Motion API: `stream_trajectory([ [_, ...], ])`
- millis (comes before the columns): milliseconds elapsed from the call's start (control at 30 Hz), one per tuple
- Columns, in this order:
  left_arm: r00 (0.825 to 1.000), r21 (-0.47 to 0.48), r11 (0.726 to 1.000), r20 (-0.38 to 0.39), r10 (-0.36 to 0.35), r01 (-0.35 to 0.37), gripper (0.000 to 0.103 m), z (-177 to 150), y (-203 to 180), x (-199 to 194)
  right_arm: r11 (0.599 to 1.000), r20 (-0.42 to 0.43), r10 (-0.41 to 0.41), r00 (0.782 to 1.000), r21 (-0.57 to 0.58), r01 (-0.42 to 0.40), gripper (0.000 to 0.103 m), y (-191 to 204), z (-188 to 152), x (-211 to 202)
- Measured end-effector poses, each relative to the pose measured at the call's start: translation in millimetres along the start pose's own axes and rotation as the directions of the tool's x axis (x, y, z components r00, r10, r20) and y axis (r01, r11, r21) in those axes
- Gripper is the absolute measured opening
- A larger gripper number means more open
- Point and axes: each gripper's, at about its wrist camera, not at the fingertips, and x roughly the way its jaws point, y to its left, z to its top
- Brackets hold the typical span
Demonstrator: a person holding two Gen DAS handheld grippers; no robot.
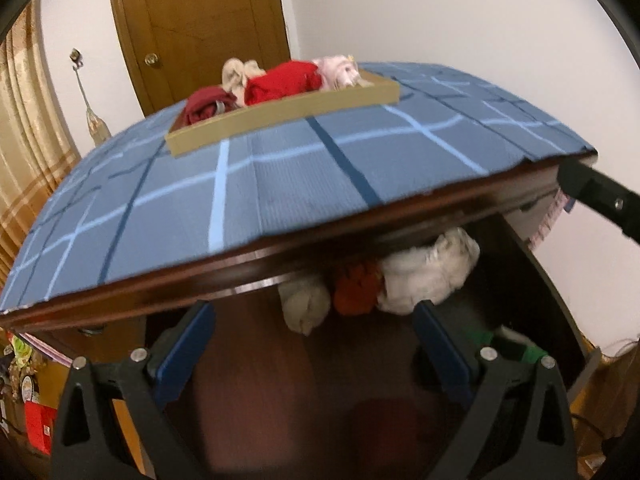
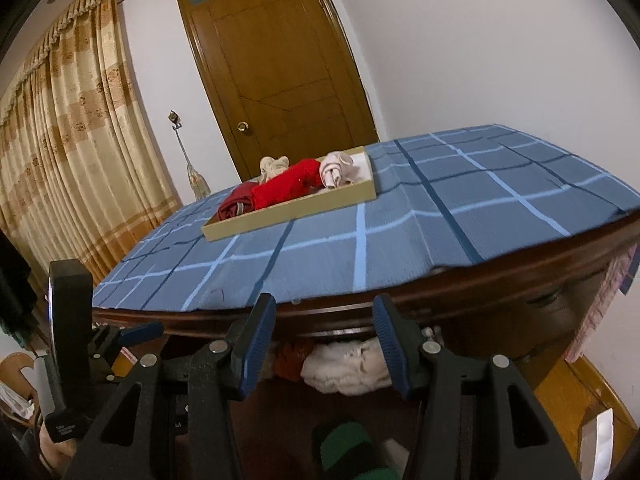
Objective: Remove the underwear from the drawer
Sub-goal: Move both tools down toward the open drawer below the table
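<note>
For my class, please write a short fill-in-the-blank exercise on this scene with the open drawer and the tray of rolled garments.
1. The blue checked cloth covers the top of the ____.
2. The tray on that cloth holds ____ rolled garments.
3. In the drawer, the orange roll lies between the beige roll and the ____ bundle.
4. The left tongs are ____.

Missing words: table; four; white; open
</note>
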Motion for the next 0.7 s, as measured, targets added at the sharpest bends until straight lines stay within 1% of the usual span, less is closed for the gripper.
stream_trajectory([
  [100, 1.0, 0.008, 1.0, -0.027, 0.01, -0.01, 0.1, -9.0, 1.3, 0.4, 1.0, -0.017, -0.007, 1.0, 0.002, 0.007, 0.053, -4.0, -6.1, -6.6],
  [200, 0.998, 0.011, 1.0, -0.056, 0.021, -0.021, 0.1, -20.2, 5.4, -1.0, 1.0, -0.056, -0.015, 0.998, 0.008, 0.016, 0.053, -9.3, -16.4, -11.3],
  [367, 0.993, 0.014, 1.0, -0.121, 0.013, -0.011, 0.1, -40.6, 14.0, 2.7, 1.0, -0.162, -0.02, 0.987, 0.005, 0.021, 0.053, -17.0, -38.2, -10.0],
  [433, 0.989, 0.009, 1.0, -0.146, 0.01, -0.008, 0.1, -47.0, 18.4, 5.9, 1.0, -0.217, -0.019, 0.976, 0.001, 0.02, 0.053, -19.1, -46.5, -6.7],
  [467, 0.986, 0.0, 1.0, -0.164, 0.002, -0.002, 0.1, -50.5, 21.6, 8.6, 1.0, -0.255, -0.012, 0.967, -0.001, 0.012, 0.053, -20.4, -50.9, -3.3],
  [567, 0.978, -0.031, 0.999, -0.209, -0.02, 0.014, 0.1, -56.6, 30.6, 15.4, 1.0, -0.33, -0.01, 0.944, -0.023, 0.003, 0.053, -22.0, -60.5, 5.9],
  [667, 0.968, -0.047, 0.998, -0.246, -0.043, 0.032, 0.1, -62.3, 38.3, 21.5, 0.998, -0.374, -0.02, 0.927, -0.061, -0.003, 0.053, -22.2, -65.9, 12.3],
  [700, 0.965, -0.047, 0.998, -0.258, -0.042, 0.031, 0.1, -63.5, 40.3, 23.7, 0.997, -0.399, -0.012, 0.917, -0.072, -0.018, 0.053, -22.1, -68.2, 16.4],
])
